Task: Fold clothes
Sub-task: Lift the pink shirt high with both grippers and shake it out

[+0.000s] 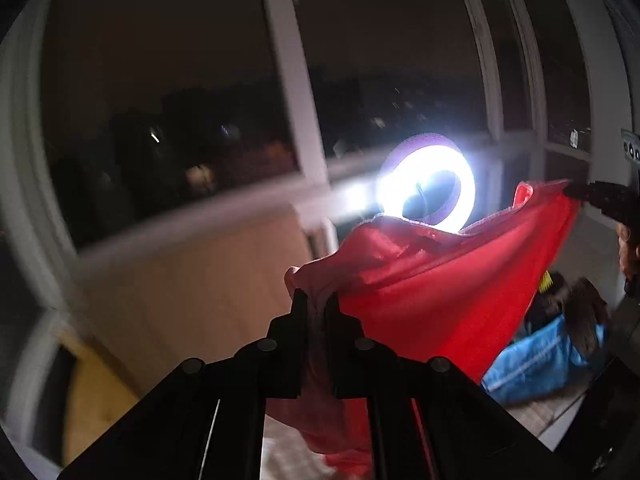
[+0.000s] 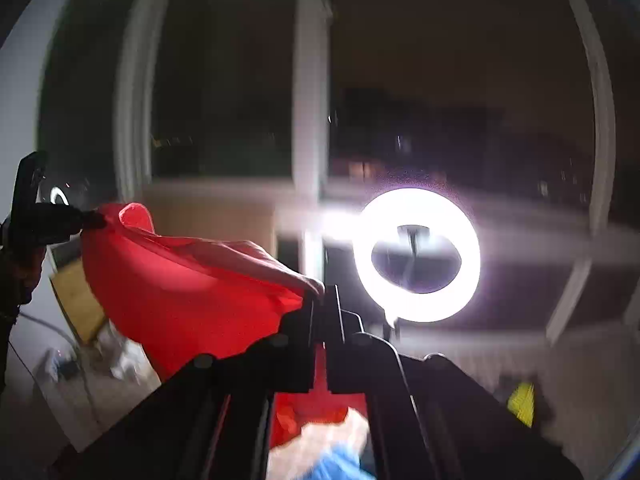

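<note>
**Red garment held aloft between both grippers, ring light behind**

Surroundings first. Ring light (image 1: 426, 184) lit, glaring, directly behind the cloth's upper edge in the left wrist view; just right of the fingers in the right wrist view (image 2: 416, 254). Strong flare washes out detail around it. Behind that, a window (image 1: 172, 120) with pale frames, panes dark, faint building lights outside. Pale wall below the sill. Both views motion-blurred.

Lower right in the left wrist view: blue garment (image 1: 540, 356) lying crumpled, dark item (image 1: 576, 312) heaped just behind it, small yellow patch beside; carrying surface too blurred to name. Blue fabric also seen at bottom centre in the right wrist view, next to something white. Yellowish board-like object (image 2: 76, 300) at lower left there, kind cannot be told. No containers made out.

Task item: red garment (image 1: 440, 288), in the air, stretched between the two grippers, sagging in the middle, remainder hanging down below the fingers.

Left gripper (image 1: 316, 304): jaws pressed together, pinching a bunched corner of the red cloth; fabric protrudes past the tips. Same gripper visible at left edge in the other view, cloth corner in its tip.

Right gripper (image 2: 324, 300): jaws closed tight on the opposite corner; seen from the left view at the right edge, cloth pulled taut to its tip.
</note>
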`<action>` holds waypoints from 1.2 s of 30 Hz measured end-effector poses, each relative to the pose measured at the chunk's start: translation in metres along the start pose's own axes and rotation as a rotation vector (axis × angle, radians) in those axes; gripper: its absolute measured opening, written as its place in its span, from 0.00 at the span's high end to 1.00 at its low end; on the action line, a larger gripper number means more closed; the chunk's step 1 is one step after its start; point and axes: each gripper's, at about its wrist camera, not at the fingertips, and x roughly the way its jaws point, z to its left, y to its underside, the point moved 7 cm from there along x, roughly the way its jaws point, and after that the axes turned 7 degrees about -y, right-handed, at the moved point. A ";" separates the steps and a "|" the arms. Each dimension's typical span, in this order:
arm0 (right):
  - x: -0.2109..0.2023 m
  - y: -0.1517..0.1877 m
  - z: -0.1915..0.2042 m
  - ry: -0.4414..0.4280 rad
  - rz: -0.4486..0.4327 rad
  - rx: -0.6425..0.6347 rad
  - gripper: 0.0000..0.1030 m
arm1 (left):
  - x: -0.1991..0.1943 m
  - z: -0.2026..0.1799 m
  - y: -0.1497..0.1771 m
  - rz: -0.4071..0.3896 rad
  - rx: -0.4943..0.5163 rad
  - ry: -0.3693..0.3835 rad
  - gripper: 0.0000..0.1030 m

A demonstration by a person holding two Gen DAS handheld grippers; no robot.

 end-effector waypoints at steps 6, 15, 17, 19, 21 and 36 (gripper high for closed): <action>-0.059 -0.081 0.059 -0.028 -0.180 -0.118 0.98 | -0.105 0.040 -0.042 -0.135 0.027 -0.148 0.93; -0.099 -0.102 0.094 -0.009 -0.293 -0.194 0.98 | -0.160 0.048 -0.038 -0.178 0.110 -0.226 0.92; -0.086 -0.100 0.096 -0.001 -0.273 -0.202 0.98 | -0.154 0.052 -0.035 -0.150 0.120 -0.229 0.92; -0.063 -0.095 0.098 0.003 -0.220 -0.192 0.98 | -0.131 0.060 -0.026 -0.099 0.112 -0.216 0.92; -0.027 -0.083 0.093 0.021 -0.157 -0.185 0.98 | -0.090 0.065 -0.011 -0.035 0.101 -0.196 0.92; 0.346 0.141 0.010 0.266 0.368 -0.250 0.98 | 0.300 0.045 0.201 0.464 0.073 -0.194 0.90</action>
